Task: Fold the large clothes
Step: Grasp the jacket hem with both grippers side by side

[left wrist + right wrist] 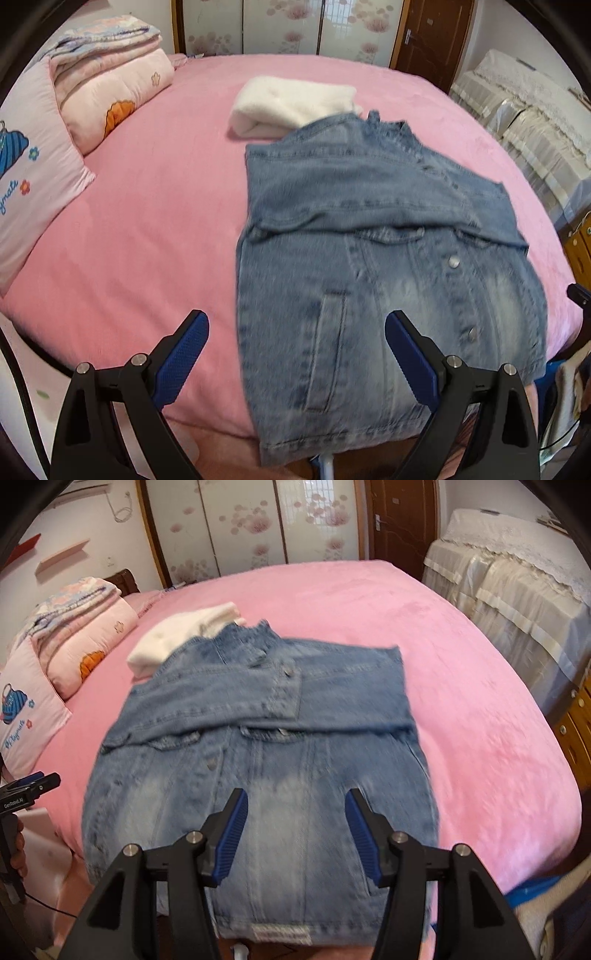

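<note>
1. A faded blue denim jacket (pixel 258 760) lies front up at the near edge of a pink bed (pixel 461 709), sleeves folded across its chest, metal buttons showing.
2. Its hem overhangs the near edge; its collar overlaps a folded white garment (pixel 291 105) farther in.
3. The left claw (pixel 297 325) is wide open and holds nothing.
4. The right claw (pixel 295 801) is open partway, also empty.
5. Motion blur softens the denim's seams; the hem label is unreadable.

The denim jacket (pixel 258 746) lay flat on the pink bed (pixel 461 701), front side up, both sleeves folded across the chest. Its hem hung over the near edge; its collar touched a folded white garment (pixel 177 638).
</note>
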### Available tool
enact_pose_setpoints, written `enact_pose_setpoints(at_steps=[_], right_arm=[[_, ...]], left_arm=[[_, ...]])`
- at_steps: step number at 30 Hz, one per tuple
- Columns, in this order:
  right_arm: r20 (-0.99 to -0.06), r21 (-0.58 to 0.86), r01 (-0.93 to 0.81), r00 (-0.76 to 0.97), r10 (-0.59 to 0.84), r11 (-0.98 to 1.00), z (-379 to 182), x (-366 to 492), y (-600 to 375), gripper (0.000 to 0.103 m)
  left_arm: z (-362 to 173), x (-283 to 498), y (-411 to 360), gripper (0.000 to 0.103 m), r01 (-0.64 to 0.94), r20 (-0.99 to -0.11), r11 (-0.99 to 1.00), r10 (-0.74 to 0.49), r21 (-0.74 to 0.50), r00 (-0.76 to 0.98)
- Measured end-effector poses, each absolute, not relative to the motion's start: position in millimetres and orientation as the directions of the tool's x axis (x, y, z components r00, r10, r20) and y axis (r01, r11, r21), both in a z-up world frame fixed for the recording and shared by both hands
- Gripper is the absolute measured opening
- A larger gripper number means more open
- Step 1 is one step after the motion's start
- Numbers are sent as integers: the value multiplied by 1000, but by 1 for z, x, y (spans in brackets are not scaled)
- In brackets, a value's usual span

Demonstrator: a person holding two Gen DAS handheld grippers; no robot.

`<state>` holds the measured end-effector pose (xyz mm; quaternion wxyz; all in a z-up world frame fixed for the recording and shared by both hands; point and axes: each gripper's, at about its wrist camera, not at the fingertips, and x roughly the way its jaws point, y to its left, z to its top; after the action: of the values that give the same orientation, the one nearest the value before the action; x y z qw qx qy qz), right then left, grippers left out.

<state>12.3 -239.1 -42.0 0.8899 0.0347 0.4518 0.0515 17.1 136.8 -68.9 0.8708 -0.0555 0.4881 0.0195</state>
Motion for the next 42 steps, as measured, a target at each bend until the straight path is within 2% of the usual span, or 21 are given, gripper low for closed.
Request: enact_pose_setpoints(at_steps=[7, 14, 21, 28, 33, 42], right_arm=[[-836, 73, -42, 542, 84, 996, -71, -19, -267, 55], [-860, 71, -38, 503, 80, 997, -115, -43, -305, 55], [-904, 64, -47, 421, 77, 997, -152, -54, -337, 55], [-915, 148, 10, 382, 133, 989, -174, -50, -355, 55], [-913, 140, -12, 385, 134, 990, -182, -46, -344, 57], [-901, 266, 54, 368, 229, 962, -194, -42, -359, 57]], left_arm=[[-117, -2, 148, 96, -42, -902, 988, -120, -150, 415], [-163, -27, 150, 96, 11, -924, 985, -166, -173, 345], [-191, -32, 141, 96, 15, -947, 986, -162, -165, 276], [-214, -34, 144, 96, 2, -953, 978, -203, -208, 227], [-215, -33, 152, 96, -18, -939, 965, -251, -263, 235], [-226, -38, 137, 100, 37, -958, 978, -209, -206, 199]])
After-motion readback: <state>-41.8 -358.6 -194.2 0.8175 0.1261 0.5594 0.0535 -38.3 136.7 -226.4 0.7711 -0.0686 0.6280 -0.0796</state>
